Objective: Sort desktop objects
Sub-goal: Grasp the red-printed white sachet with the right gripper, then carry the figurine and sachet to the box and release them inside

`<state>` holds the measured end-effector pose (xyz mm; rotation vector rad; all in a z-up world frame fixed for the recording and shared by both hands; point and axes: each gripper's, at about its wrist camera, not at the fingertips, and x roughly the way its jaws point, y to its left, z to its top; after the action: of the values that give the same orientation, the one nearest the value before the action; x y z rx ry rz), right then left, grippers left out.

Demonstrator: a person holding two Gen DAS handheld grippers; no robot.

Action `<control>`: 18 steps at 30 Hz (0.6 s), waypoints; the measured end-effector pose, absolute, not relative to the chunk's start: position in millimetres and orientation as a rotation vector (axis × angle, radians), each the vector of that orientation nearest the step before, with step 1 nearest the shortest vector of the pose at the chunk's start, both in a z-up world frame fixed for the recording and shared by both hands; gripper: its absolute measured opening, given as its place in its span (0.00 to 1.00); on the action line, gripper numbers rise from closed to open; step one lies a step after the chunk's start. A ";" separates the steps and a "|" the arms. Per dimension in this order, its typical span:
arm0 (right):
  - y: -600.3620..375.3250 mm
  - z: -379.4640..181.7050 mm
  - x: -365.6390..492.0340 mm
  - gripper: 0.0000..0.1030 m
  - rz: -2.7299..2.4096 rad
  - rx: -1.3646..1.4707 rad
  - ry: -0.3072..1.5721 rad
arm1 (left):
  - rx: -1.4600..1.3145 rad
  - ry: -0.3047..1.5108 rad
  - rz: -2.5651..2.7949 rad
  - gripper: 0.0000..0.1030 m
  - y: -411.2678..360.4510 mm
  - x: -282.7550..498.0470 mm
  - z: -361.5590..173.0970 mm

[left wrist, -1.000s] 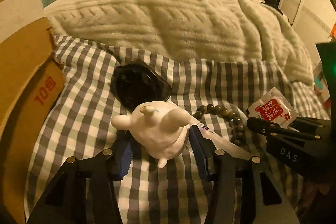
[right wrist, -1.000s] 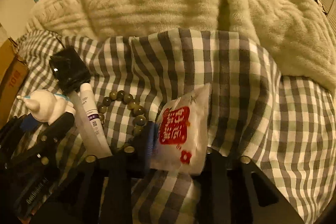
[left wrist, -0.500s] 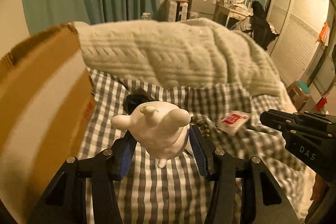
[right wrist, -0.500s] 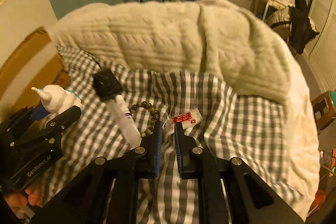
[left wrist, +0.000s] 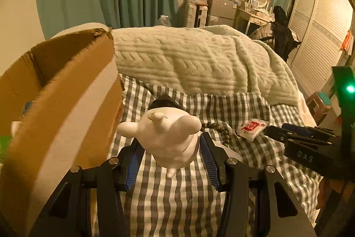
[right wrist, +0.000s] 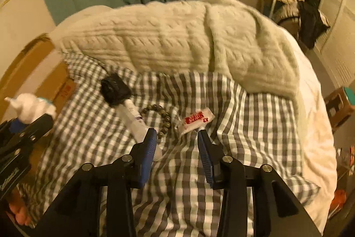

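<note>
Holding the toy: the left gripper (left wrist: 169,149) is squeezing the white toy (left wrist: 166,137) between its blue pads, so the toy is staying up in the air and not falling.
Where the toy is: it is hanging above the checked bed sheet (left wrist: 173,197), just beside the open cardboard box (left wrist: 57,90).
Why it is there: the box is probably where sorted things are going, so the toy is being kept close to its rim. That is a guess.
Right gripper: the right gripper (right wrist: 176,152) is holding nothing. Its jaws have just been opening, and the gap between them is showing only sheet.
The packet: the small white packet with red print (right wrist: 196,120) is lying flat on the sheet, just past the right gripper's tips and not touching the pads.
Why it is lying there: the right gripper is not pinching it, so it is resting on the bed and waiting to be picked up.
Other things waiting: the black lump (right wrist: 114,90), the white tube (right wrist: 133,119) and the string of beads (right wrist: 163,120) are lying close together on the sheet, the tube touching the black lump.
The blanket: the fluffy cream blanket (right wrist: 177,41) is bunched up behind them, so the small things are staying on the flat part of the bed.
</note>
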<state>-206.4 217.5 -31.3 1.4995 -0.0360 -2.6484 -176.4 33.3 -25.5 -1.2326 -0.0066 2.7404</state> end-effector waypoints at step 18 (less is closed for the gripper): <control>225.6 -95.2 -263.1 0.04 -2.536 1.585 -0.205 | -1.231 0.043 2.721 0.51 43.9 -214.5 -68.6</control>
<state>-263.1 225.6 -95.2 1.5845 -0.2054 -2.5356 -214.5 43.9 -68.6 -1.2307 0.0427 2.7213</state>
